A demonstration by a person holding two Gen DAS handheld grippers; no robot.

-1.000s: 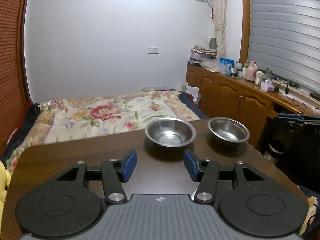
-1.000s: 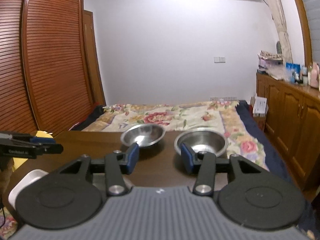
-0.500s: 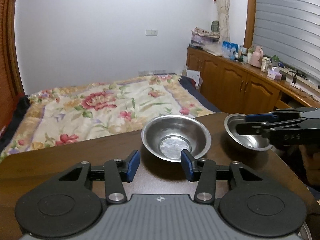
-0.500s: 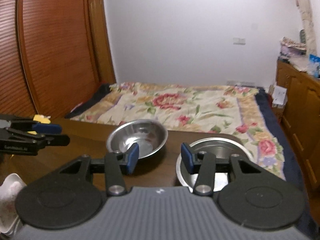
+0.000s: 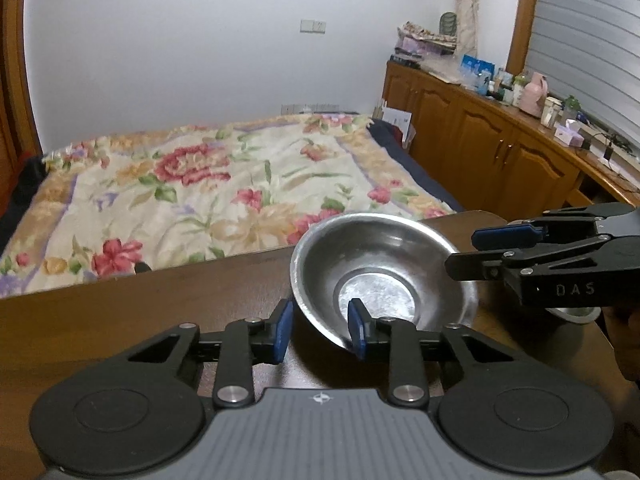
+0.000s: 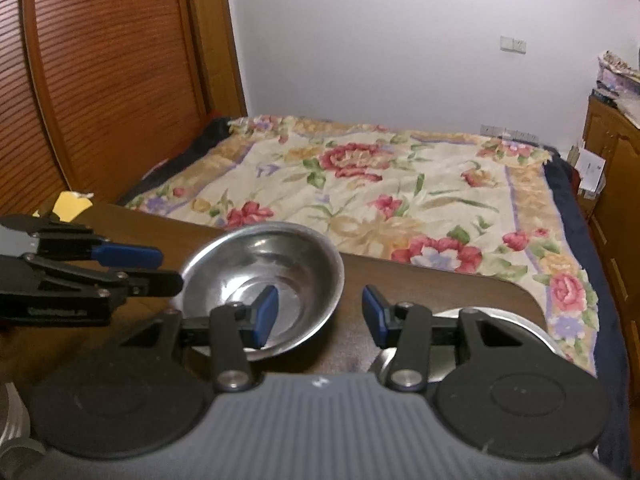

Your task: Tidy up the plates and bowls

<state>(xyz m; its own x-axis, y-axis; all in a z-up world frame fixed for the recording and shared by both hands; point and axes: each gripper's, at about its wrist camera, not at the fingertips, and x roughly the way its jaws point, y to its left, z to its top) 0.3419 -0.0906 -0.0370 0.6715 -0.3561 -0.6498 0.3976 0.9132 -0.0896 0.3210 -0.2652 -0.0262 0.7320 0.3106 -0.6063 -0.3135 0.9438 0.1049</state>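
Two steel bowls stand side by side at the far edge of a dark wooden table [image 5: 120, 320]. My left gripper [image 5: 320, 330] straddles the near rim of the left bowl [image 5: 380, 280], one pad inside and one outside. Its jaws are closing and a gap still shows at the outer pad. The right bowl [image 6: 532, 332] lies mostly hidden under my right gripper [image 6: 319, 316], which is open over the table between the bowls, its right pad above that bowl's left rim. Each view shows the other gripper from the side: the right gripper [image 5: 476, 250], the left gripper [image 6: 152, 268], and the left bowl [image 6: 272, 276].
A bed with a flowered quilt [image 5: 220, 184] lies just past the table's far edge. Wooden cabinets [image 5: 500, 152] run along the right wall and a slatted wardrobe [image 6: 100, 80] stands at the left. A pale dish edge [image 6: 12, 420] shows at the near left.
Both grippers have moved forward and down to the bowls. The left jaws have narrowed around the left bowl's rim. The right gripper has swung across until the right bowl sits under its right finger.
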